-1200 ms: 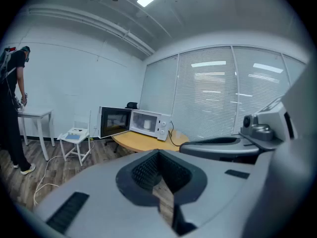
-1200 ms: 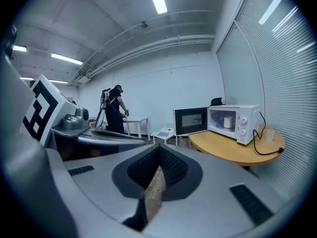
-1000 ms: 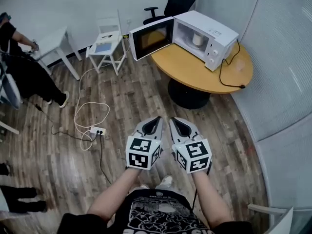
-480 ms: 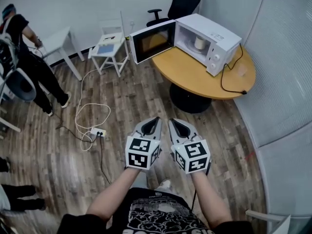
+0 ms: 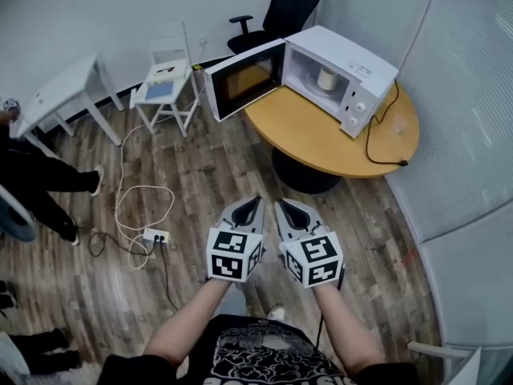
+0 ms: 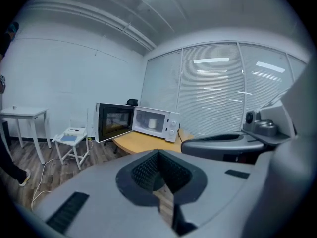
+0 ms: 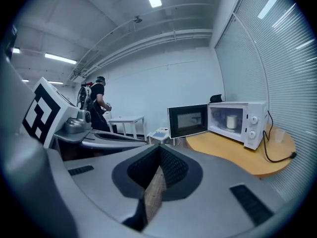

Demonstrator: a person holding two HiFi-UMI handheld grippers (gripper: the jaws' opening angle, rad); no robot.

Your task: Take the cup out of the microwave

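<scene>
And the whole room has slid in the head view since a second ago: the round table (image 5: 321, 131) sits a touch lower and nearer, and the person (image 5: 40, 179) in black has dropped from the upper left edge down to about 9 o'clock, only legs and a sleeve in frame now. The two grippers have kept their spot at the middle, side by side.

The left gripper (image 5: 256, 200) has its jaws pressed together, only a sliver of floor showing in the seam, nothing between them. The right gripper (image 5: 280, 203), just beside it, looks the same in its own view: jaws closed to a thin slit, empty.

Up at 1 o'clock from the grippers, well apart from them, stands the white microwave (image 5: 357, 61) on the table's far side. Its door (image 5: 244, 79) hangs wide open, swung out toward 11 o'clock past the table's edge. And there is the cup (image 5: 325, 79), pale and upright, inside the cavity. A black cord (image 5: 385, 139) runs from the microwave across the tabletop toward 3 o'clock.

At 11 o'clock, a small white chair (image 5: 164, 91) stands near the door; a white side table (image 5: 60, 91) is farther off at 10. A black office chair (image 5: 284, 10) waits at 12, behind the microwave. On the wood floor at 9 o'clock of the left gripper lies a power strip (image 5: 156, 235) with a looped white cable (image 5: 136, 195).
</scene>
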